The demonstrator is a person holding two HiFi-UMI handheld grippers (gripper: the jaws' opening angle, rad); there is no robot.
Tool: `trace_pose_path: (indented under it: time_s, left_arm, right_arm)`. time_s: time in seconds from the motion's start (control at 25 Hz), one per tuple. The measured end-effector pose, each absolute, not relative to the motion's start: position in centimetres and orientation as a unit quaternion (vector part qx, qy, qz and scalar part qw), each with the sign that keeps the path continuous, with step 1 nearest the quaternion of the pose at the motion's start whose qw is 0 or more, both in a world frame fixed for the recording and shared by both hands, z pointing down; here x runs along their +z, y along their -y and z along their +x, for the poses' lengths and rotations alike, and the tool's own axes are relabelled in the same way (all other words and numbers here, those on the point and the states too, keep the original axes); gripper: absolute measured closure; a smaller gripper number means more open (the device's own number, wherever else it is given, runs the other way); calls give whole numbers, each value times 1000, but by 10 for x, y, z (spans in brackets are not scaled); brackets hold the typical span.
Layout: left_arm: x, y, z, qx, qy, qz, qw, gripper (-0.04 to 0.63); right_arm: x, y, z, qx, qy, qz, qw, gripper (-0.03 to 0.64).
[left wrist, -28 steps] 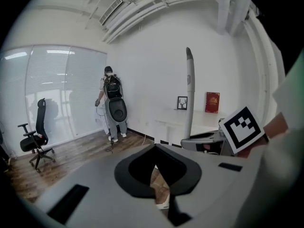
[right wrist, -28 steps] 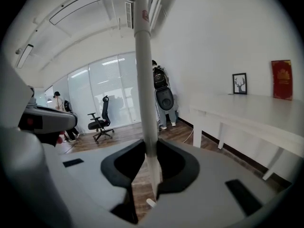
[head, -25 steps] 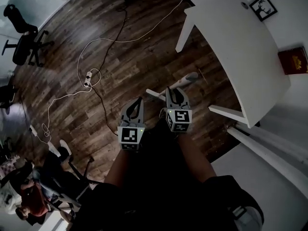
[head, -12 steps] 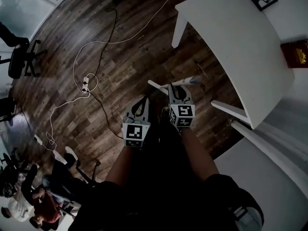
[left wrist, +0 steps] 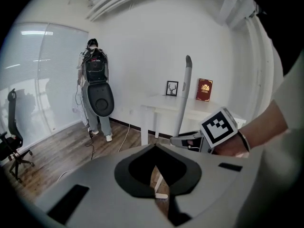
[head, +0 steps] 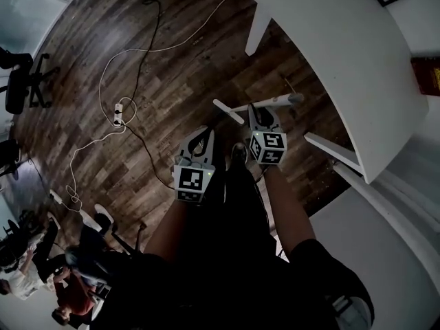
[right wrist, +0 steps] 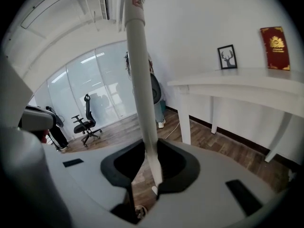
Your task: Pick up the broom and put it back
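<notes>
No text can be read; gold print on the red book (right wrist: 274,48) is too small

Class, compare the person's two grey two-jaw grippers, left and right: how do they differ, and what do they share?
The right gripper grips the near-upright white broom handle; the left gripper has its jaws together on nothing. The right gripper is nearer the white table than the left gripper. Both are grey and carry a square-marker cube.

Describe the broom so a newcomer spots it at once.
Find the white table at the head view's right. Beside it, the broom is the pale straight pole clamped in the right gripper, unlike the looping cables on the floor.
</notes>
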State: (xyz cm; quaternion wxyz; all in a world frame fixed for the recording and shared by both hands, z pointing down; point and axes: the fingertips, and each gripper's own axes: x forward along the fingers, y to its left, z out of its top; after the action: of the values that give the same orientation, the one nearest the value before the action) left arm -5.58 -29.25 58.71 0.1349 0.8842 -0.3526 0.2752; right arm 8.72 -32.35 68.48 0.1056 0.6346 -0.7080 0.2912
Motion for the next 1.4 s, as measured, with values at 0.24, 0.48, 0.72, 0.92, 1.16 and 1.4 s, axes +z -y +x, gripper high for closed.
trace_pose_path:
  time_s: [0.24, 0.48, 0.72, 0.92, 1.16, 1.4]
  left_arm:
    - [606, 308, -48, 284, 328, 889, 149, 595]
    - [612, 325, -31, 284, 278, 907, 137, 595]
    - [615, 346, -22, 283, 259, 914, 133, 595]
    - [610, 350, -18, 285, 234, 921, 124, 595]
    - [607, 356, -22, 299, 213, 923, 117, 595]
    - [610, 358, -20, 299, 203, 924, 124, 595]
  right_arm:
    - [741, 343, 109, 336, 686, 634, 121, 520]
    - [762, 370, 140, 337, 655, 668, 109, 520]
    - [771, 401, 171, 345, 618, 701, 88, 520]
    - [780, 416, 200, 354, 593, 719, 80, 520]
    - [783, 426, 221, 361, 568, 735, 74, 520]
    - [787, 432, 220, 359, 568, 736, 84, 518]
